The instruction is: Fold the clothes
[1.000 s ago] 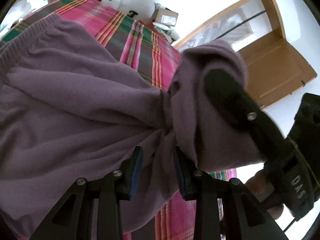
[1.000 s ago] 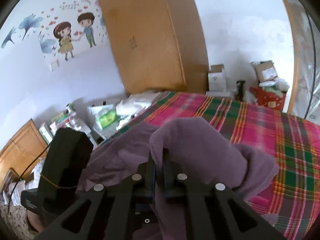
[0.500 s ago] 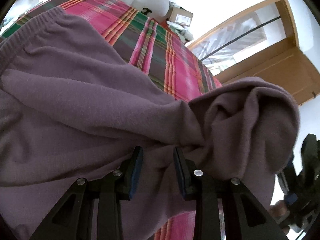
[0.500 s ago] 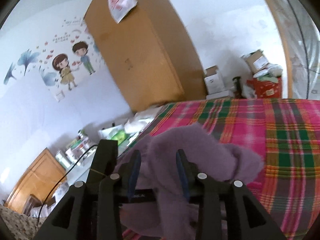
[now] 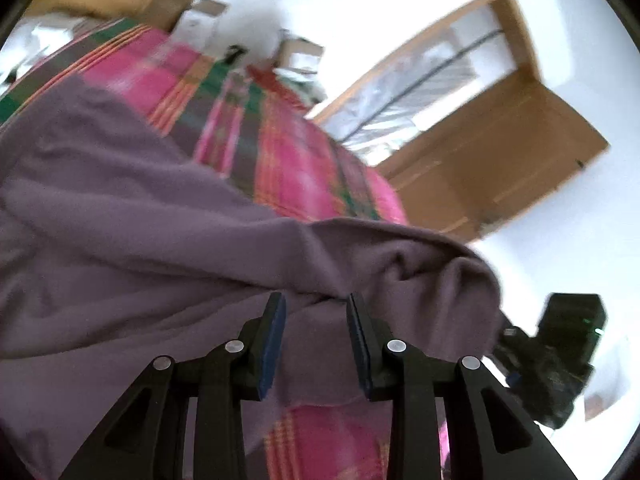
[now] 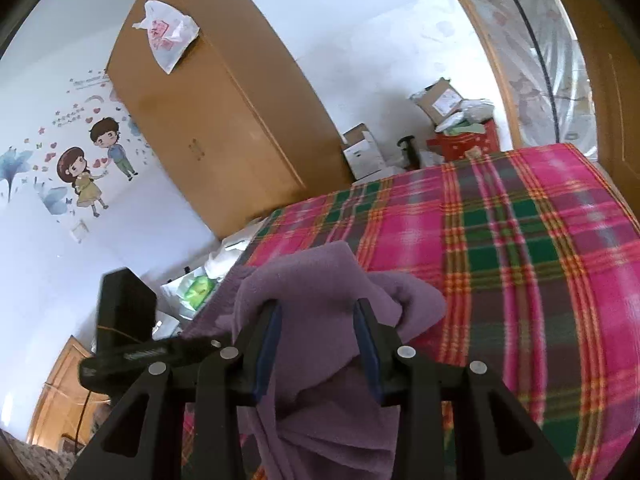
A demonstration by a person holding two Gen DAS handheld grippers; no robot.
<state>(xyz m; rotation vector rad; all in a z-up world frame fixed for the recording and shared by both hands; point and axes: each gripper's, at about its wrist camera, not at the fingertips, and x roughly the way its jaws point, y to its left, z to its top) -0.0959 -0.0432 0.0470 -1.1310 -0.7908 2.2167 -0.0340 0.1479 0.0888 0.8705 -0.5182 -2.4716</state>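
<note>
A purple fleece garment (image 5: 140, 240) lies spread over the pink and green plaid bed cover (image 5: 296, 168). Its folded-over end is bunched in a heap (image 6: 320, 280). My left gripper (image 5: 316, 320) hovers open low over the garment, with cloth under the gap between its fingers. My right gripper (image 6: 316, 324) is also open, and the bunched end sits loose between and just beyond its blue pads (image 6: 266, 344). Each view shows the other gripper's black body: the right one (image 5: 560, 352) and the left one (image 6: 120, 320).
A tall wooden wardrobe (image 6: 208, 120) stands beyond the bed, with cardboard boxes (image 6: 362, 154) and a red box (image 6: 464, 144) on the floor beside it. An open wooden door (image 5: 500, 152) is on the right. Bags and clutter (image 6: 196, 288) lie by the bed's left side.
My right gripper was shut on the garment's end and has let go, its fingers now spread wide. The folded end has dropped onto the bed. My left gripper stayed open.
</note>
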